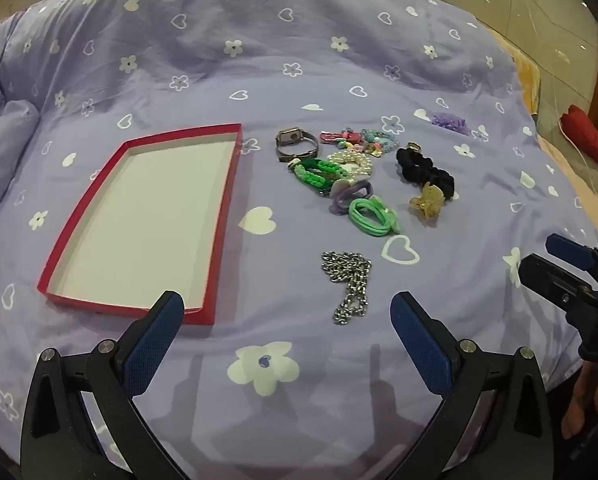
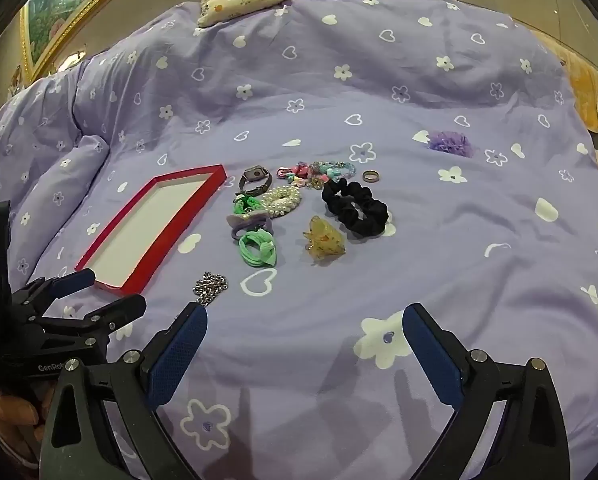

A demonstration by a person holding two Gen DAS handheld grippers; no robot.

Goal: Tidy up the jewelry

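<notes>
While nothing is yet held, left wrist view: left gripper [image 1: 287, 320] spread wide and empty, low over the bed [image 1: 299, 60]. Red tray [image 1: 219, 224] lies left of it, white floor bare. Silver chain [image 1: 349, 286] heaped just ahead between the fingers; likely limp, slippery and the heaviest piece, so pinch it at the bunched middle. Beyond it sit a green hair tie [image 1: 373, 216], pearl bracelet [image 1: 351, 162], watch [image 1: 295, 145], black scrunchie [image 1: 425, 172] and amber claw clip [image 1: 427, 202]. Right gripper [image 1: 555, 258] shows at the edge, parted.

Right wrist view: right gripper [image 2: 305, 324] also wide, empty, over bare quilt. Scrunchie [image 2: 357, 208] looks soft and light, easy to take anywhere on its ring; clip [image 2: 323, 240] is rigid, probably brittle. Small ring [image 2: 370, 176] beside the scrunchie, fiddly to pinch. Purple flower piece [image 2: 451, 143] lies well apart. Left gripper body [image 2: 71, 292] reads "GenRo…", rest hidden.
</notes>
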